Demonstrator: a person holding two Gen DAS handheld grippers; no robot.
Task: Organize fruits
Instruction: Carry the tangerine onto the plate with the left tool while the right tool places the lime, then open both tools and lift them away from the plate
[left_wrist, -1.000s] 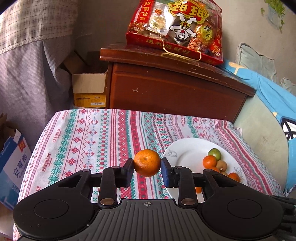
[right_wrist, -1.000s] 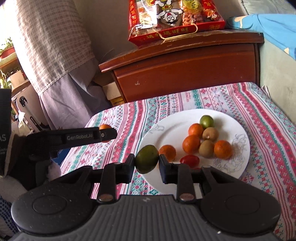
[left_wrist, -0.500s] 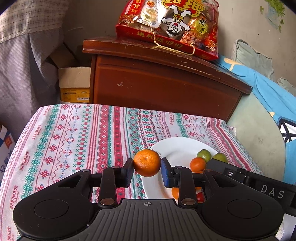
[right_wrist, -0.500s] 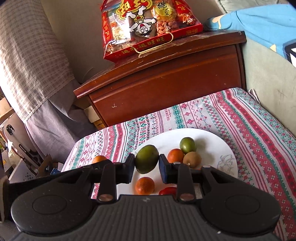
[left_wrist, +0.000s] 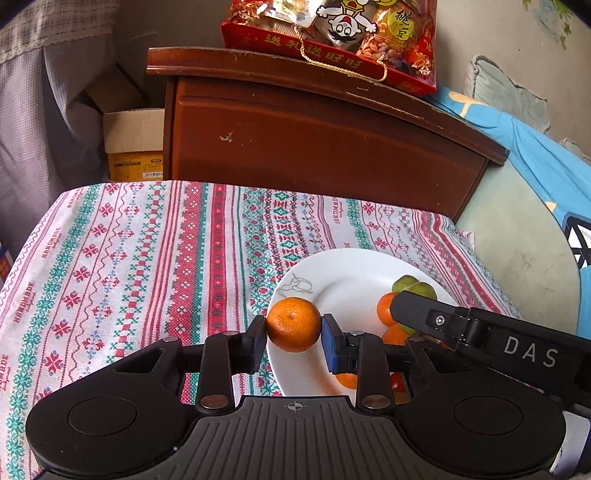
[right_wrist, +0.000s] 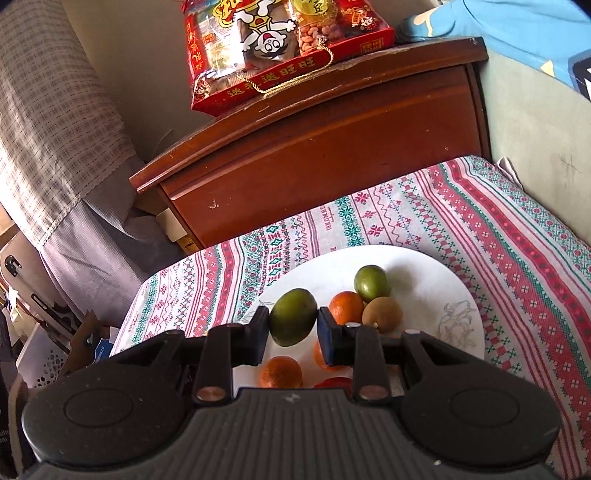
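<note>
two claws hold fruit over a plate

a wooden cabinet (left_wrist: 325, 147) stands at the back, with a red snack bag (left_wrist: 332, 33) on top of it. a bed with a blue cover (left_wrist: 532, 147) runs along the right. to the left hang curtains (left_wrist: 40, 92), with a cardboard box (left_wrist: 133, 144) between them and the cabinet.

in front of the cabinet is the counter (left_wrist: 129, 266), covered in a cloth striped in red, green and white. a white plate (right_wrist: 436, 280) lies on its right part.

the left claw (left_wrist: 293, 326) is nearly closed, its pads pressed on either side of a mandarin (left_wrist: 293, 324), held in the air above the plate's left rim. seen from the left wrist, a black finger of the right claw (left_wrist: 443, 321) reaches in from the right over the plate.

the right claw (right_wrist: 292, 325) is also nearly closed, gripping a green fruit (right_wrist: 292, 321) above the near left part of the plate.

on the plate lies a cluster of small fruit: a round green one (right_wrist: 371, 282), an orange one (right_wrist: 346, 307) touching it, and a brown kiwi (right_wrist: 382, 314) beside both. nearer the camera sit another orange fruit (right_wrist: 280, 371) and something red (right_wrist: 334, 382), partly hidden behind the claw.
</note>
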